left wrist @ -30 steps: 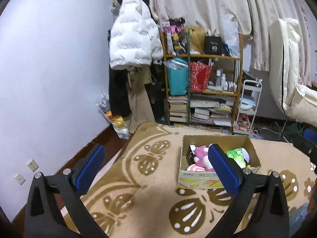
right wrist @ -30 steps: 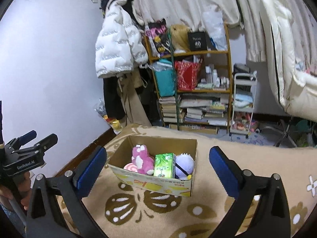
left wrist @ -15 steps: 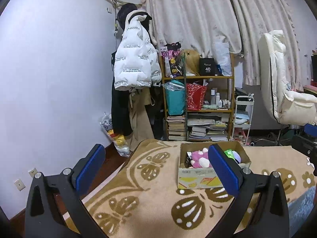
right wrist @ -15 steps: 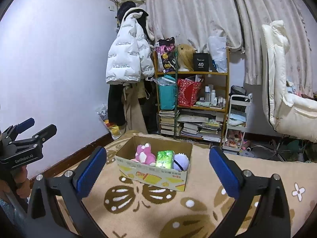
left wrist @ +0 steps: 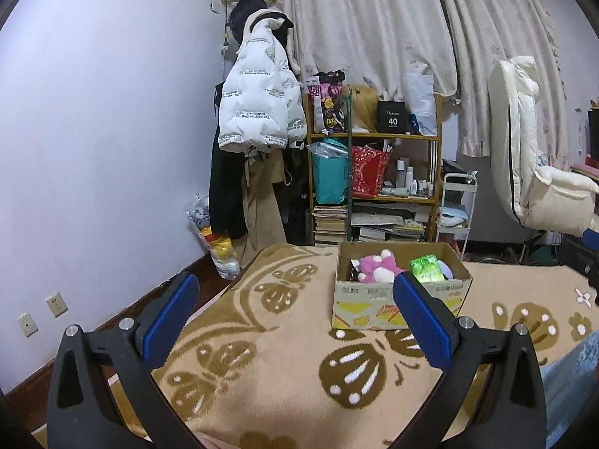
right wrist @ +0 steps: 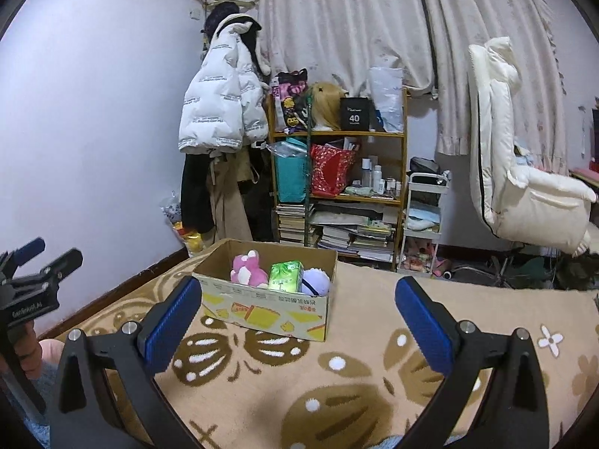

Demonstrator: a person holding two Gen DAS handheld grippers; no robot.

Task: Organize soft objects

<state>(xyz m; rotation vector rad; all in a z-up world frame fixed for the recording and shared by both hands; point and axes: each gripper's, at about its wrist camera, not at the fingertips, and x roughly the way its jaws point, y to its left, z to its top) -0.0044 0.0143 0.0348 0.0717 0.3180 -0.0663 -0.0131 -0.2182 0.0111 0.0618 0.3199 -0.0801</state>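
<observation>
A cardboard box stands on the tan patterned blanket. Inside it lie a pink plush toy, a green tissue pack and a pale purple plush ball. My left gripper is open and empty, held back from the box with its right finger in front of the box's near wall. My right gripper is also open and empty, short of the box. The left gripper's body shows at the left edge of the right wrist view, held by a hand.
A wooden shelf crammed with books, bags and bottles stands behind the bed. A white puffer jacket hangs on the wall left of it. A cream recliner chair is at right, with a white trolley beside the shelf.
Both grippers have tilted up and drawn back, so the box sits lower and farther in each view and more wall and curtain shows. Both stay open and empty.
</observation>
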